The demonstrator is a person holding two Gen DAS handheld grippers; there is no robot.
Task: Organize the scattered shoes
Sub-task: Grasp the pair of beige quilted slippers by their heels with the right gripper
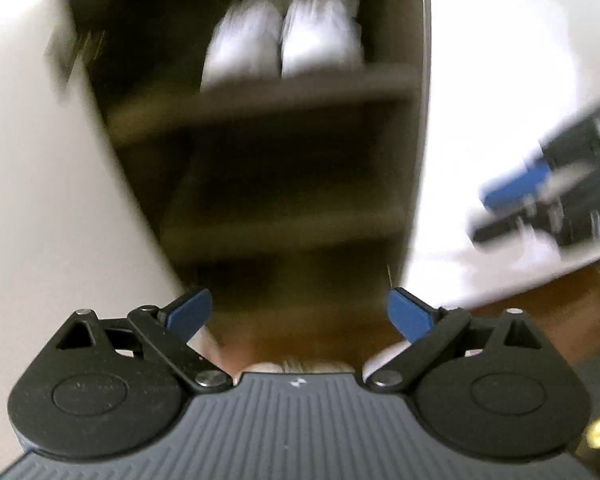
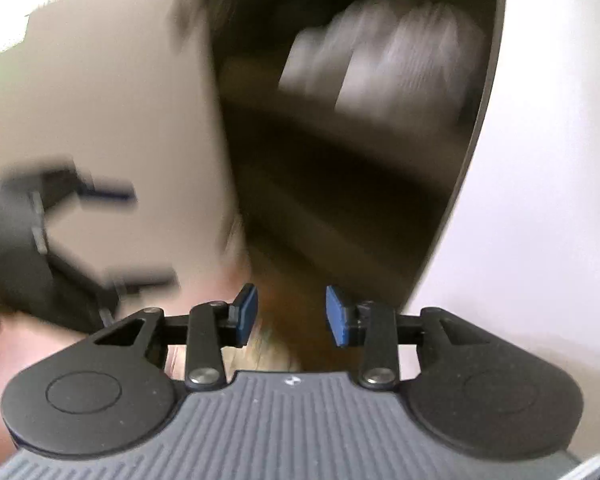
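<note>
A pair of white shoes (image 1: pixel 284 36) stands side by side on an upper shelf of a dark open shoe cabinet (image 1: pixel 260 92). The pair also shows, blurred, in the right wrist view (image 2: pixel 384 60). My left gripper (image 1: pixel 300 314) is open wide and empty, in front of the cabinet's lower shelves. My right gripper (image 2: pixel 292 314) is open and empty, low before the cabinet. The right gripper appears blurred at the right of the left wrist view (image 1: pixel 540 200). The left gripper appears blurred at the left of the right wrist view (image 2: pixel 80 236).
White cabinet panels flank the opening on the left (image 1: pixel 40 160) and right (image 1: pixel 500 80). Lower shelves (image 1: pixel 284 216) look dark and bare. A brown wooden floor (image 1: pixel 540 320) lies below. Both views are motion-blurred.
</note>
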